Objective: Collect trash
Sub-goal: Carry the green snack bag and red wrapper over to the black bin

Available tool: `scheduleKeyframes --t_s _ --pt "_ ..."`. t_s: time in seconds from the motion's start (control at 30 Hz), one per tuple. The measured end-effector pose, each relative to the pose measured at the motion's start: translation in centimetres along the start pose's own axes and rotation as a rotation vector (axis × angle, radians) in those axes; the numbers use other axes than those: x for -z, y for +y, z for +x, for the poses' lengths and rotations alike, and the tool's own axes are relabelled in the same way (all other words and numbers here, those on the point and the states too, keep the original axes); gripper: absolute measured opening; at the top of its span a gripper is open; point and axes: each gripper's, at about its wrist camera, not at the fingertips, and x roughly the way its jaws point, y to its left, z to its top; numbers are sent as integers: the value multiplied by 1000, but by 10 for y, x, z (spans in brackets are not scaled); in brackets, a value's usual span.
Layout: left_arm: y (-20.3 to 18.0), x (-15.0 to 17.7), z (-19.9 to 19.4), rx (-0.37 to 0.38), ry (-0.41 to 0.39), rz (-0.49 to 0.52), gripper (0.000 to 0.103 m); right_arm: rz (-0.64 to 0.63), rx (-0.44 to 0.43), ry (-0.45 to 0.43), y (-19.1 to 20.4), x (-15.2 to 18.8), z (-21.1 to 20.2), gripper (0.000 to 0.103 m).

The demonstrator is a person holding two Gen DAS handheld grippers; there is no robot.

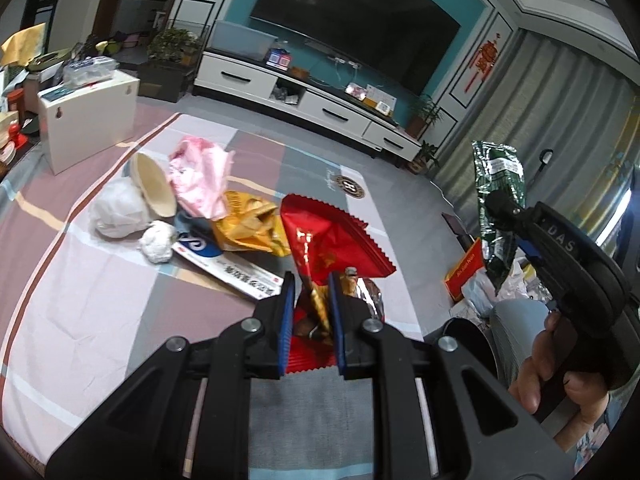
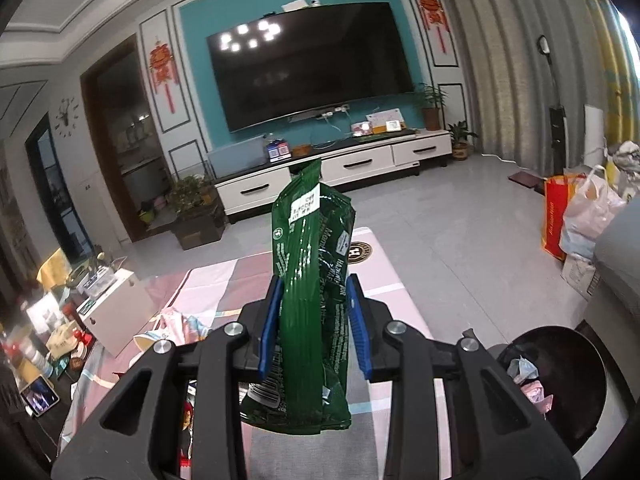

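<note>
My left gripper (image 1: pixel 311 280) is shut on a red snack wrapper (image 1: pixel 332 236) just above the checked cloth on the table (image 1: pixel 100 320). Behind it lies a pile of trash: a yellow chip bag (image 1: pixel 248 224), a pink plastic bag (image 1: pixel 200 176), a cream paper bowl (image 1: pixel 154 184), white crumpled tissues (image 1: pixel 118 208) and a flat white box (image 1: pixel 228 268). My right gripper (image 2: pixel 314 292) is shut on a green foil wrapper (image 2: pixel 312 280) and holds it up in the air; that wrapper also shows in the left wrist view (image 1: pixel 498 208). A black trash bin (image 2: pixel 560 380) with some trash inside stands at the lower right.
A white cabinet (image 1: pixel 88 120) stands at the table's left. A TV console (image 2: pixel 332 168) and TV are at the far wall. A red bag (image 2: pixel 556 216) and a white plastic bag (image 2: pixel 592 208) sit on the floor at right. Clutter lines the left side.
</note>
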Motion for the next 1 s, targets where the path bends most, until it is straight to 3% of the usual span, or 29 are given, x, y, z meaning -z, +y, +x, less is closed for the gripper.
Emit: scheduleKeyframes --t_s 0.27,0.53,1.0 --pt "-16 2 6 20 14 25 18 39 9 -1 -12 -1 -5 32" --pt "-31 9 9 17 39 64 18 32 -6 104 -30 -2 -9 32" --pt "-74 31 13 116 94 116 18 57 51 184 -67 43 -50 32"
